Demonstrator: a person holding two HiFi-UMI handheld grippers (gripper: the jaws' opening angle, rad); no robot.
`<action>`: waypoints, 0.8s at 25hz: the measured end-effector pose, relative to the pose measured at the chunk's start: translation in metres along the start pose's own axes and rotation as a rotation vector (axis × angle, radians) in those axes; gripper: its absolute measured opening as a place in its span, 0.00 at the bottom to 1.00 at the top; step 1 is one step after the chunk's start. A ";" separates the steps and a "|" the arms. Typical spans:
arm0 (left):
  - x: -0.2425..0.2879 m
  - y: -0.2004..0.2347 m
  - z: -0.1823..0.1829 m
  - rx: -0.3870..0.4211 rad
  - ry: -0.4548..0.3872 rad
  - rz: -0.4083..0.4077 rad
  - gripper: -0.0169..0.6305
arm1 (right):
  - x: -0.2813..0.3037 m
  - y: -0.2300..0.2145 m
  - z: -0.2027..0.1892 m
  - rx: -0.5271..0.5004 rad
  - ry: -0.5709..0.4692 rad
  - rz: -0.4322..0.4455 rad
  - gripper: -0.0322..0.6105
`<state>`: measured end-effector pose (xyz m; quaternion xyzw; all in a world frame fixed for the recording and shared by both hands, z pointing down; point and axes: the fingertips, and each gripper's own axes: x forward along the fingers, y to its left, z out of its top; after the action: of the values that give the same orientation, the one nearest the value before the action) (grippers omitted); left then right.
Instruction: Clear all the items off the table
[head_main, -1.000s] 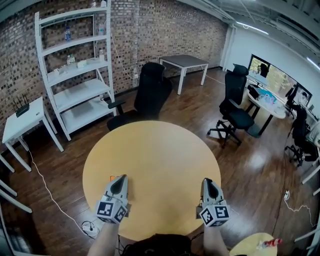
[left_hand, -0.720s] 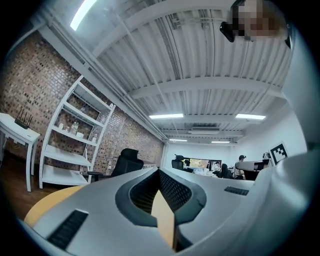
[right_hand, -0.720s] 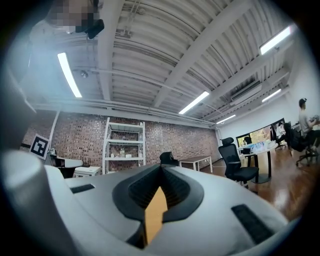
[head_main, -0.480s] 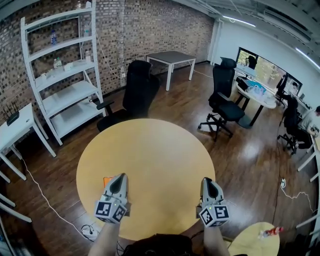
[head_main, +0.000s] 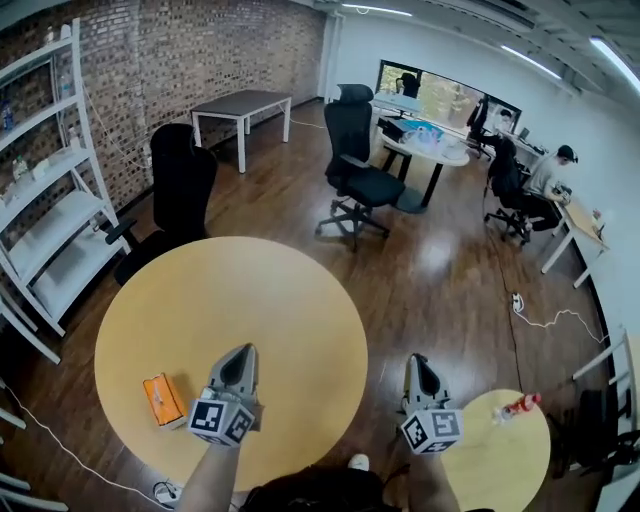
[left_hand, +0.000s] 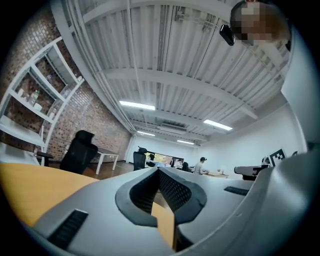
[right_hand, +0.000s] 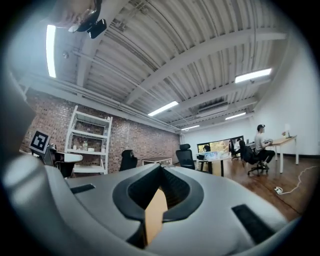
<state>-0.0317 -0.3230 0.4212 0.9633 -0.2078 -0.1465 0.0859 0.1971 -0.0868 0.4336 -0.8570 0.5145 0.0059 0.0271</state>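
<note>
1. Tabletop (head_main: 230, 300), round and yellow, fills the lower left of the head view, standing on a dark wood floor (head_main: 440, 280).
2. One flat orange packet (head_main: 163, 400) lies on it near the lower-left rim. Nothing touches it.
3. The left gripper (head_main: 242, 351) hangs over the lower right part of the tabletop, just right of the packet but apart from it. Its jaws are pressed together at the tips with nothing between them.
4. The right gripper (head_main: 415, 358) is past the rim, over the floor, between the tabletop and a smaller round table (head_main: 480, 470) at the lower right. Its jaws are likewise closed and empty.
5. A small red and white item (head_main: 518, 405) rests on the smaller table's upper edge; I cannot make out what it is.
6. A black office chair (head_main: 180, 185) stands at the tabletop's upper-left side, with white shelving (head_main: 40, 200) along the brick wall at the left edge of the frame.
</note>
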 end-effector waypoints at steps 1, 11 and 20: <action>0.013 -0.013 -0.004 -0.002 0.003 -0.029 0.01 | -0.007 -0.017 0.002 0.000 -0.010 -0.032 0.05; 0.128 -0.201 -0.052 -0.076 0.033 -0.376 0.01 | -0.116 -0.188 0.028 -0.037 -0.071 -0.366 0.05; 0.169 -0.324 -0.089 -0.109 0.068 -0.615 0.01 | -0.217 -0.274 0.023 -0.009 -0.113 -0.611 0.05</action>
<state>0.2656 -0.0940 0.3899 0.9793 0.1045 -0.1444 0.0957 0.3370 0.2341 0.4302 -0.9705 0.2306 0.0475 0.0525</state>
